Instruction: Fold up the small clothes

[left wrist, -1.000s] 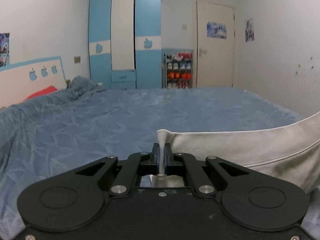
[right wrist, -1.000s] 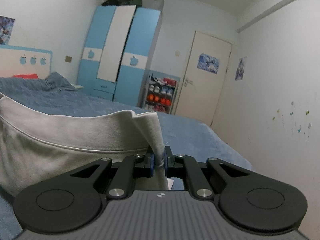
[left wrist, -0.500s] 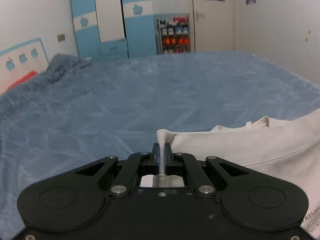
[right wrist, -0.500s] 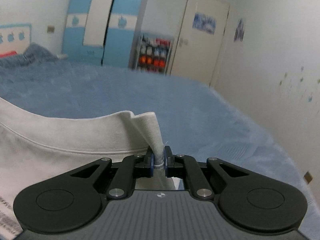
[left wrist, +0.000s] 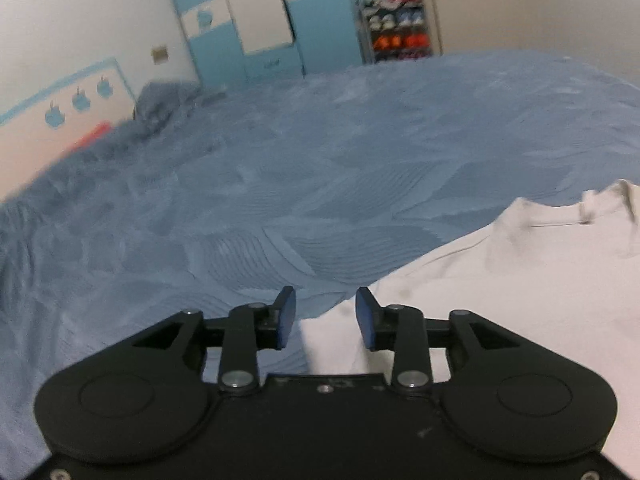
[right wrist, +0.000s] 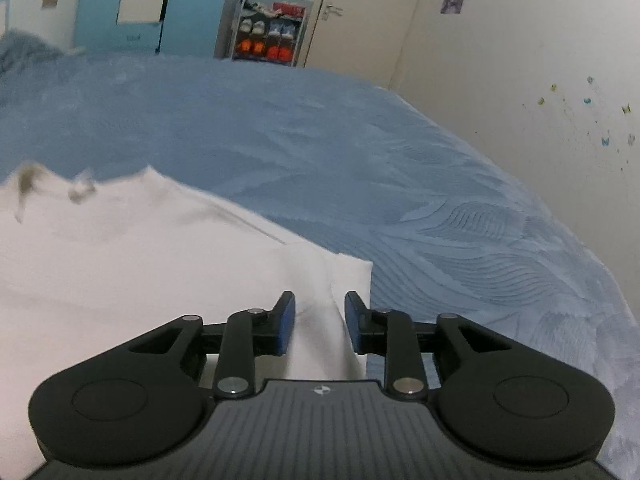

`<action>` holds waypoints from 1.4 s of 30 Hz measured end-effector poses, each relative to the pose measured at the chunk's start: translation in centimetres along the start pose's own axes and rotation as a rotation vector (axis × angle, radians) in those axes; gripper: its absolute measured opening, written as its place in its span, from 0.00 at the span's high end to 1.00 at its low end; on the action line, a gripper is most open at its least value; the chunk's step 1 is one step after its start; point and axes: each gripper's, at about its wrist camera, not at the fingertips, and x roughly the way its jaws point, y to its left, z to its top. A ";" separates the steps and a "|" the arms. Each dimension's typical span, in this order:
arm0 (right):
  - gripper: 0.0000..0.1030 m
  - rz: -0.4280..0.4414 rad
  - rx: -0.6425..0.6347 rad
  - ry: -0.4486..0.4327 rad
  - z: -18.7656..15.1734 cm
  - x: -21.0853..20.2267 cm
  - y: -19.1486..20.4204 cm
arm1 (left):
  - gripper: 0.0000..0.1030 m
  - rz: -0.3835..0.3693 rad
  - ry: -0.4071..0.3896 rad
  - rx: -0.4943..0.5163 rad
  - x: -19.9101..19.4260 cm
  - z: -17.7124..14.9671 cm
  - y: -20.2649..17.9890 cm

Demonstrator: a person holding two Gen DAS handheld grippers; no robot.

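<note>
With the white shirt (right wrist: 140, 264) flat on the bed (right wrist: 360, 152), left claw (left wrist: 325, 316) and right claw (right wrist: 319, 320) gape wide at its 6 o'clock corners (holding nothing), likely so cloth settles.

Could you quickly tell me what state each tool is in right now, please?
Left tool: open, holding nothing; the white garment lies on the bed.
Right tool: open, holding nothing, over the garment's corner.
</note>
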 end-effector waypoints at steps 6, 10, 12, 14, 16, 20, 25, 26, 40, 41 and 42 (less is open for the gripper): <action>0.56 0.244 0.019 -0.016 2.3 -5.6 2.7 | 0.57 -0.042 -0.085 0.046 -5.8 1.0 -1.4; 0.55 0.256 -0.022 -0.027 2.7 -7.3 6.0 | 0.55 -0.178 -0.065 0.003 -7.0 0.9 -3.5; 0.55 0.303 -0.007 0.005 2.7 -6.6 7.0 | 0.55 -0.194 -0.054 0.019 -6.4 0.5 -4.9; 0.56 0.317 0.005 0.035 2.6 -5.8 7.8 | 0.55 -0.215 -0.020 0.010 -5.4 -0.1 -5.9; 0.56 0.315 0.009 0.053 2.1 -5.2 8.3 | 0.55 -0.250 0.018 -0.014 -4.4 -0.6 -6.3; 0.56 0.299 0.011 0.095 1.2 -3.6 8.5 | 0.55 -0.233 0.063 0.006 -2.3 -2.1 -6.6; 0.58 0.146 0.017 0.081 -0.8 -1.6 5.3 | 0.53 -0.131 0.195 -0.080 1.8 -4.5 -3.2; 0.58 0.124 0.017 0.075 -1.0 -1.5 4.5 | 0.53 -0.144 0.200 -0.119 2.2 -5.0 -2.0; 0.67 0.215 0.238 0.042 -2.3 -7.5 0.9 | 0.43 -0.133 0.133 -0.214 -3.5 -5.7 -1.4; 0.67 0.249 0.215 0.043 -2.7 -8.3 2.1 | 0.42 -0.170 0.134 -0.234 -4.8 -6.1 -1.9; 0.67 0.271 0.194 0.045 -3.0 -8.9 3.3 | 0.40 -0.205 0.130 -0.232 -6.0 -6.7 -3.2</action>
